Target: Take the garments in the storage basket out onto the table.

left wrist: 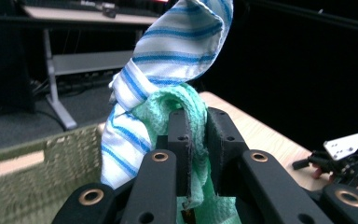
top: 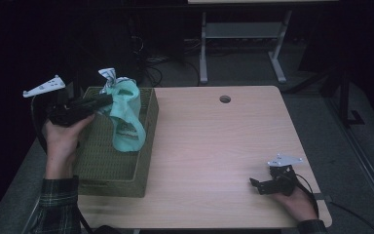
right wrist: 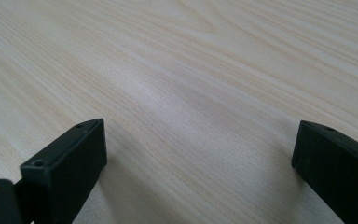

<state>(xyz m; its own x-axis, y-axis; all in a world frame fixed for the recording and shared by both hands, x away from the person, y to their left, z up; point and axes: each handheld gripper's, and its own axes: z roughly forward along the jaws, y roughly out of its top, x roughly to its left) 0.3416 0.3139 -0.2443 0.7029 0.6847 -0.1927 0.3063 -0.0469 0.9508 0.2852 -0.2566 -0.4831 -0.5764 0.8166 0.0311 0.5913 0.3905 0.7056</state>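
The left tongs [top: 108,101] are clamped on a mint-green cloth [top: 126,122], their jaws drawn close with a fold of the fabric pinched between them — the left gripper view shows the green weave [left wrist: 191,121] squeezed between the two black pads. The cloth hangs above the woven olive basket [top: 146,146], which sits on the tabletop [top: 214,146] at about nine o'clock in the high view; the free end droops down toward the basket's inside. A white towel with blue stripes [left wrist: 168,60] is caught up with the green cloth and rises above it, seen in the high view as a pale tuft [top: 108,75] at the basket's far rim. The right tongs [top: 254,184] rest low on the tabletop at about four o'clock, well apart from the basket, their jaws spread wide with bare wood between them — nothing is held there.
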